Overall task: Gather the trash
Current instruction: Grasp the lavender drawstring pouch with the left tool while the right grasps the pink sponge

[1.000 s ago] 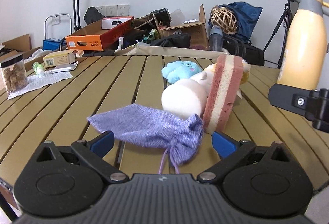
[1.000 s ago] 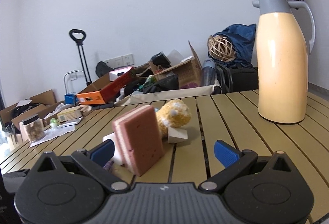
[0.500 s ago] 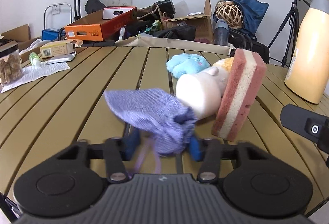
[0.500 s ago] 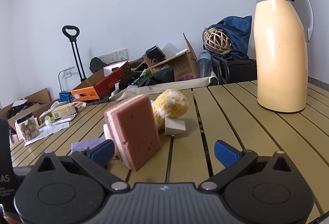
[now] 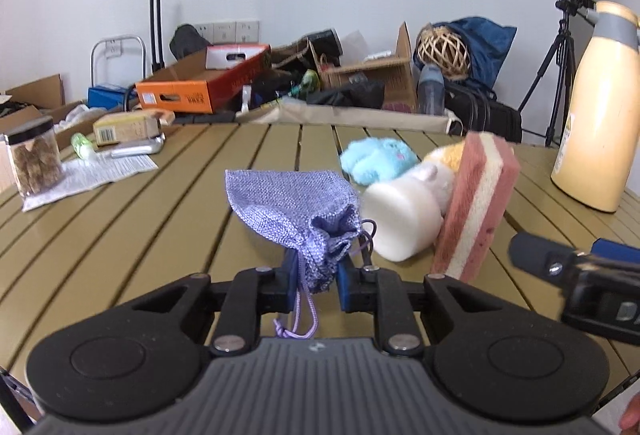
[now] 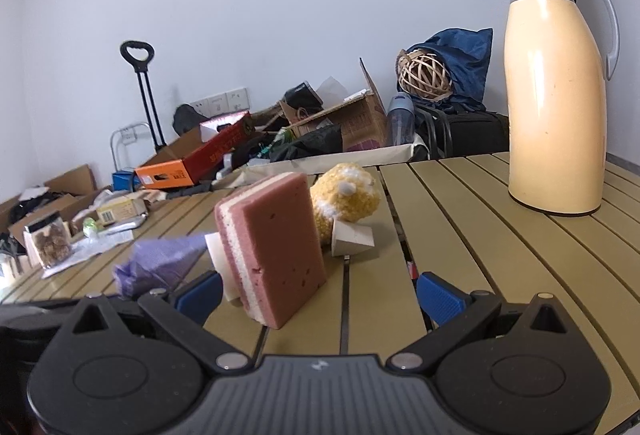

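My left gripper (image 5: 318, 275) is shut on the gathered mouth of a small purple drawstring pouch (image 5: 294, 205), which sticks up and away from the jaws; its cord hangs down toward the camera. To its right a pink-and-cream sponge (image 5: 476, 207) stands on edge against a white round piece (image 5: 402, 217). In the right wrist view my right gripper (image 6: 320, 293) is open, with the sponge (image 6: 276, 247) standing between its blue pads without touching them. The pouch (image 6: 160, 263) shows at the left there.
A blue plush (image 5: 378, 159) and a yellow plush (image 6: 344, 197) lie behind the sponge on the slatted table (image 5: 152, 235). A tall cream thermos jug (image 6: 554, 95) stands at the right. A jar (image 5: 34, 157), paper and a small box sit at the far left. Boxes and bags crowd beyond the far edge.
My left gripper went from wide open to shut on the pouch's mouth, and the pouch rose off the table. The right gripper edged closer to the sponge.
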Demonstrator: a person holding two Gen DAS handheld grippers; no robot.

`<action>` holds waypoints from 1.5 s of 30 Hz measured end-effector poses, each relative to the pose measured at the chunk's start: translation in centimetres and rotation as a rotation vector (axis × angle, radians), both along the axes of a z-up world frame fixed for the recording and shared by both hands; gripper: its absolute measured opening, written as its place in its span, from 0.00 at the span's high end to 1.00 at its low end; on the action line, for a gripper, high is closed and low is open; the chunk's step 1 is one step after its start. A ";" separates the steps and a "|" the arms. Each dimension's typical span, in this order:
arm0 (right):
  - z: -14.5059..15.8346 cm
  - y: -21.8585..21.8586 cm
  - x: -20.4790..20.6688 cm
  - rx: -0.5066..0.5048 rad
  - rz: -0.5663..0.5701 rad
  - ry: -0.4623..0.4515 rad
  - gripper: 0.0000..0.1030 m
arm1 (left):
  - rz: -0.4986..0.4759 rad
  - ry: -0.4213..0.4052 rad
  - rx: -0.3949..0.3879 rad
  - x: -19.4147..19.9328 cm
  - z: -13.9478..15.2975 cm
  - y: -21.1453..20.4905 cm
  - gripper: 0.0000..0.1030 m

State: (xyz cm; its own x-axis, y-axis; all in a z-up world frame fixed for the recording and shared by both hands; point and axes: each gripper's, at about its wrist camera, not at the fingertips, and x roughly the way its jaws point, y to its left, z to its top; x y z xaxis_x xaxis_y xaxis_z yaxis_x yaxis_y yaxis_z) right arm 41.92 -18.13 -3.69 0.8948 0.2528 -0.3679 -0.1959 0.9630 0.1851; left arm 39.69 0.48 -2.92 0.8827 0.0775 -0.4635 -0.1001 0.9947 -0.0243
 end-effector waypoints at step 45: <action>-0.3 3.6 5.6 0.090 -0.127 0.069 0.70 | 0.079 -0.031 -0.034 -3.0 1.6 6.6 0.82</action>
State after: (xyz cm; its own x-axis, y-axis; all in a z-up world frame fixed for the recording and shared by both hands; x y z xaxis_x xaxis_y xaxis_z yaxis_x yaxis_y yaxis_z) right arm 47.54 -14.52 -4.03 0.8950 0.1736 -0.4110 -0.0571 0.9582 0.2804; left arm 36.74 7.11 -1.28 0.8883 0.1323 -0.4397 -0.1771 0.9822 -0.0624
